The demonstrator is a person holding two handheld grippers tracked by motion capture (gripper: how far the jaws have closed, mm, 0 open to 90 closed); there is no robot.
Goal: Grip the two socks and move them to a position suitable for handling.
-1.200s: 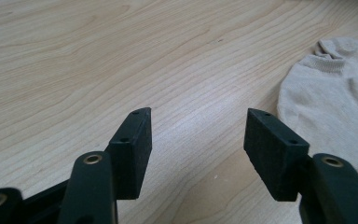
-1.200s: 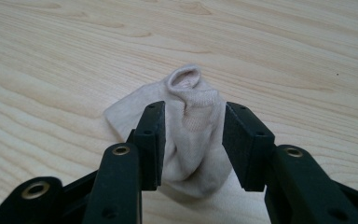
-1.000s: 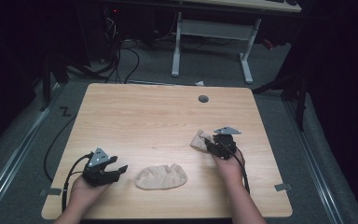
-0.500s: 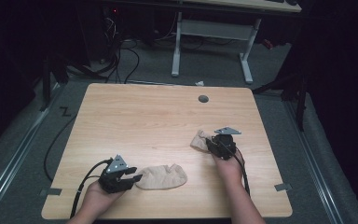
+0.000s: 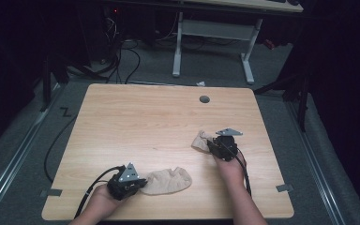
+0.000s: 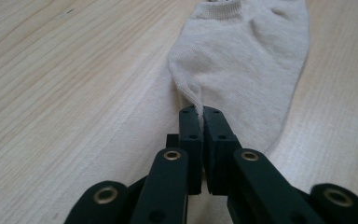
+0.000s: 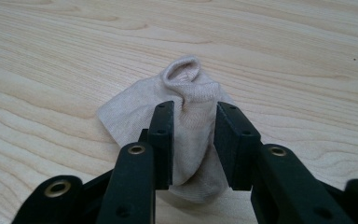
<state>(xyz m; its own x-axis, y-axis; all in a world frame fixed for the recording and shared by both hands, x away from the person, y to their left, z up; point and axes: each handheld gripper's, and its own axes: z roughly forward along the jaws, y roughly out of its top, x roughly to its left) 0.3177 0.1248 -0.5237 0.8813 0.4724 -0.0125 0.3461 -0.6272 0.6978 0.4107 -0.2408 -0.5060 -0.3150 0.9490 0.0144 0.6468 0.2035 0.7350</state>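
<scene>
Left tongs (image 6: pixel 200 112): jaws pressed together on a pinched fold at the near edge of the flat sock (image 6: pixel 247 60), which is drawn up into a small ridge between the tips.
Flat sock: lies stretched out on the tabletop (image 5: pixel 140 122) near the front edge, just right of the left tongs in the high view (image 5: pixel 168 181).
Right tongs (image 7: pixel 193 140): jaws partly apart, straddling the bunched sock (image 7: pixel 186 93); the cloth sits between them, but whether it is squeezed I cannot tell.
Bunched sock: crumpled toward the right of the tabletop, cuff curled up in a loop, well apart from the flat one.
Step in hand: likely securing both socks, the left grip made, the right one unfinished.
Next move: probably closing the right jaws fully on the cloth, then bringing the two socks together to pair them.
</scene>
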